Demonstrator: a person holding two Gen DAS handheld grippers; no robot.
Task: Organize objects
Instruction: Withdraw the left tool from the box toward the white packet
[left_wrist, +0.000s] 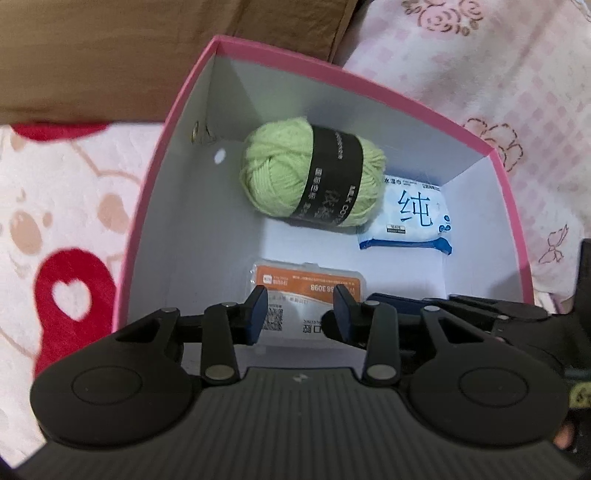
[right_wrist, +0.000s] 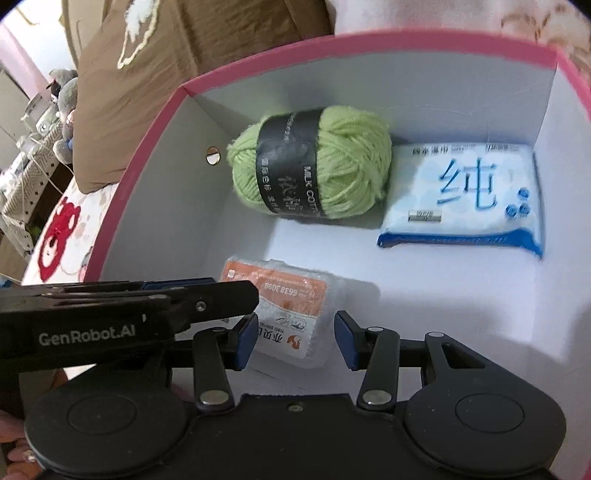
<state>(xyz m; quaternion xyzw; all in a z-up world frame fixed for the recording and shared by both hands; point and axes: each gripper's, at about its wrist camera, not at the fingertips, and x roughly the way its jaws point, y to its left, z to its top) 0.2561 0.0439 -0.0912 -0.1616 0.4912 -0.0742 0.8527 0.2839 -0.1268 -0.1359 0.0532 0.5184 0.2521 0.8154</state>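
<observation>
A pink box (left_wrist: 173, 110) with a white inside holds three things. A green yarn ball (left_wrist: 280, 173) with a black band lies at the back, a blue-and-white wet wipes pack (left_wrist: 410, 218) to its right, and a clear plastic case with an orange label (left_wrist: 306, 284) in front. My left gripper (left_wrist: 300, 314) is open and empty just above the case. My right gripper (right_wrist: 295, 338) is open and empty over the same case (right_wrist: 291, 302). The yarn ball (right_wrist: 347, 166), the wipes pack (right_wrist: 465, 195) and the box (right_wrist: 147, 122) also show in the right wrist view.
The box sits on a pink-and-white bedspread (left_wrist: 55, 221) with red bear prints. A brown pillow (right_wrist: 147, 74) lies behind the box. A floral pink fabric (left_wrist: 498, 92) lies to the right. The left gripper's body (right_wrist: 122, 314) crosses the right wrist view at left.
</observation>
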